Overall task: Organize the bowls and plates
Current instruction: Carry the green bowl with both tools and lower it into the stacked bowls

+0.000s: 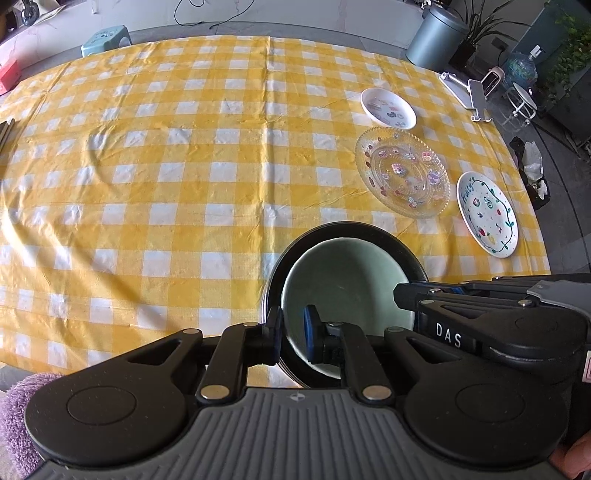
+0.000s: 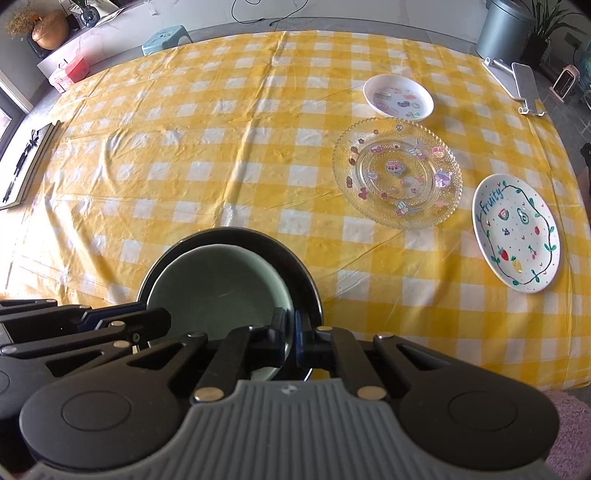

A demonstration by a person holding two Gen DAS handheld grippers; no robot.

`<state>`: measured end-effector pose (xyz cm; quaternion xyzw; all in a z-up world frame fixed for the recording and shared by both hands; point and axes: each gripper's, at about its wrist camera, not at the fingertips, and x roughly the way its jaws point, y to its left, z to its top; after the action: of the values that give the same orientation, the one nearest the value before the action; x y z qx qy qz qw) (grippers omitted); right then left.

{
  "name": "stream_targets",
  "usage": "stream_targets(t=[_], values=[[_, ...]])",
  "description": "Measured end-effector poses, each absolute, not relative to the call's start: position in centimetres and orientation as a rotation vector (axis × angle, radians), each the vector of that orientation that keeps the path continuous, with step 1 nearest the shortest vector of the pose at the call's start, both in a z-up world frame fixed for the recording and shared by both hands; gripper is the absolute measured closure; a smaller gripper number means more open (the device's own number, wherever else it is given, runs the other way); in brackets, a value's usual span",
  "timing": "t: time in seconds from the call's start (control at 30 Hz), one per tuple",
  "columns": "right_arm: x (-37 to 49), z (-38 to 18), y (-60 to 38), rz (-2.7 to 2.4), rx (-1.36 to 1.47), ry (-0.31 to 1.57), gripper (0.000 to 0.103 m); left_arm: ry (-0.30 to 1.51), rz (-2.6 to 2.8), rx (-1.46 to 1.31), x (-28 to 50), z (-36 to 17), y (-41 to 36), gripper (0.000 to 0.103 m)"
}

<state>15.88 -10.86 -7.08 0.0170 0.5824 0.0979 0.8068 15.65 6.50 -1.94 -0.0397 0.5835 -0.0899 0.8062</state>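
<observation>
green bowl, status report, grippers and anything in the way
Both hand-held grippers, left and right, shut on the stack's rims. Green bowl sits inside black dish. Glass plate just beyond, apart.

A large table [image 2: 221, 155] is covered by a yellow and white checked cloth, creased and brightly lit. Pale floor [image 2: 207, 14] is seen beyond it, crossed by a dark cable [image 2: 273, 16]. A light blue stool [image 2: 166, 37] stands at the far edge. A grey bin [image 2: 506, 26] and potted plants [image 2: 546, 22] are placed at the far right.
</observation>
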Motion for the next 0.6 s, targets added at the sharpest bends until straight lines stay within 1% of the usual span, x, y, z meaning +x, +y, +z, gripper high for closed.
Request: stream_targets(t=[0.1,0.17,0.23,0.3,0.4,0.5,0.6], values=[[15.8,-6.6,-11.0,0.217,0.053,1.241,0.096,1.224,-0.2,-0.088,15.6,-1.3,6.6,0.085],[15.7,-6.3,-11.1,0.223,0.065,1.237,0.095,1.21,-0.202,-0.085,15.4,-0.8,6.6,0.081],[15.5,-5.9,-11.3,0.245,0.079,1.231,0.094,1.188,-0.213,-0.058,15.2,-0.3,6.4,0.072],[15.2,-5.2,-11.4,0.281,0.087,1.213,0.079,1.162,-0.217,-0.026,14.9,0.3,6.1,0.07],[14.8,-4.0,-12.0,0.294,0.09,1.178,0.076,1.138,-0.233,-0.026,14.6,1.0,6.0,0.063],[14.4,-2.9,-13.4,0.302,0.12,1.143,0.071,1.109,-0.244,-0.03,14.1,1.8,5.9,0.06],[14.0,-2.1,-15.3,0.285,0.14,1.106,0.066,1.054,-0.247,0.013,13.4,2.6,5.1,0.055]])
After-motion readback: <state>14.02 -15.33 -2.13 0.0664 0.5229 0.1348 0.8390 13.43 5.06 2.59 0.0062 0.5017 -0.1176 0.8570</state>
